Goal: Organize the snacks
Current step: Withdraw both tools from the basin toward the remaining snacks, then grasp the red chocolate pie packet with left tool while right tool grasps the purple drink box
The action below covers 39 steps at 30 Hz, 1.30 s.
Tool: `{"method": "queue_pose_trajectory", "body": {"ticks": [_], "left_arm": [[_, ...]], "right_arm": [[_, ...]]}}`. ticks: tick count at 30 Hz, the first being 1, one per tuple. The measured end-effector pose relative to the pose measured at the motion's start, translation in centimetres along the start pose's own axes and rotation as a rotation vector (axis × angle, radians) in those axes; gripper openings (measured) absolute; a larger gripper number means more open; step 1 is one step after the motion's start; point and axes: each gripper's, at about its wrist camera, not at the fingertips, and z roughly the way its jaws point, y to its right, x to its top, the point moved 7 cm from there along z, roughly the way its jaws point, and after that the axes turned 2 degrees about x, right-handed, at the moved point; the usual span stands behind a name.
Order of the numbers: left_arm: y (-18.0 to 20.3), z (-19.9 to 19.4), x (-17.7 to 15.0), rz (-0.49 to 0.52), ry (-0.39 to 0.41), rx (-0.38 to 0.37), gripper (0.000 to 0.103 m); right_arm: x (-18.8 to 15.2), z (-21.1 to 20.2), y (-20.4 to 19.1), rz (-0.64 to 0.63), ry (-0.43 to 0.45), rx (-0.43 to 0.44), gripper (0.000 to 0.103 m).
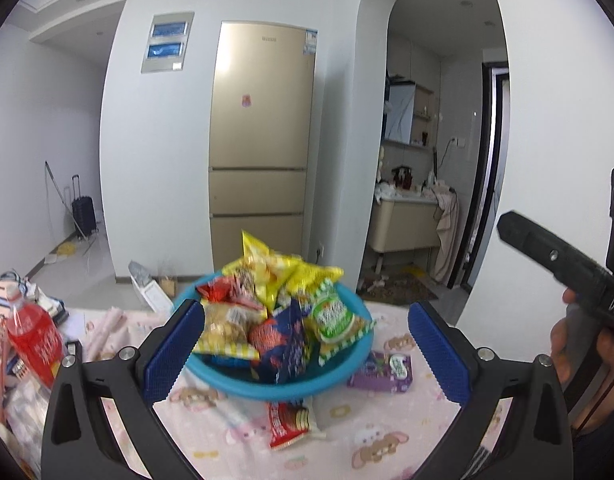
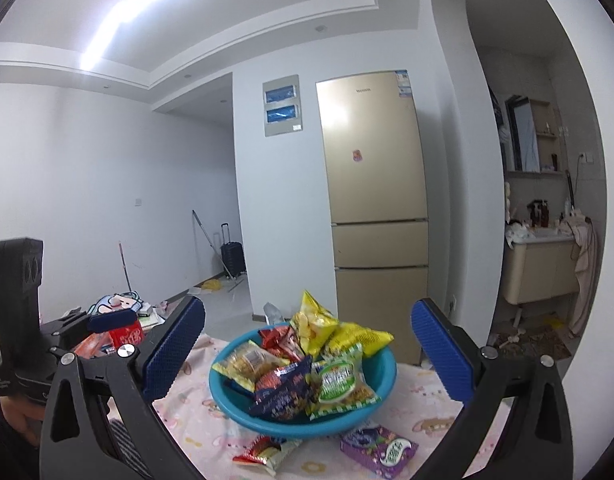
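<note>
Most snack packets already fill the blue bowl on the pink tablecloth. A red packet and purple box remain beside it. The left gripper and right gripper both gape empty.

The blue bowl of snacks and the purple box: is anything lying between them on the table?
No. In the right wrist view the purple box sits right against the blue bowl, partly tucked under its rim. The red packet lies off to the side.

heaped basin blocks mid-table; purple box, red packet crowd its front.
</note>
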Motion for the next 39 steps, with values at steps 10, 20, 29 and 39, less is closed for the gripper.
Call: {"method": "queue_pose_trajectory", "body": {"ticks": [10,20,29,39], "left_arm": [[-0.1,5.1,-7.1,0.016,-0.168,-0.012,0.103],[-1.2,10.1,-12.8,0.02,-0.308,-0.024,0.103],[-0.8,14.7,-17.2,0.043,-0.457,0.03,0.103],[0.9,18.6,-20.1,0.079,-0.578,0.083,0.094]], "right_arm": [[-7.8,1.7,2.7,-0.008,-0.07,-0.005,0.103],[-12.9,4.8,4.6,0.075,-0.09,0.025,0.103],[-16.1,6.7,6.9,0.174,-0.193,-0.009,0.103],[-16.7,6.8,8.3,0.247,-0.211,-0.013,0.103]]}}
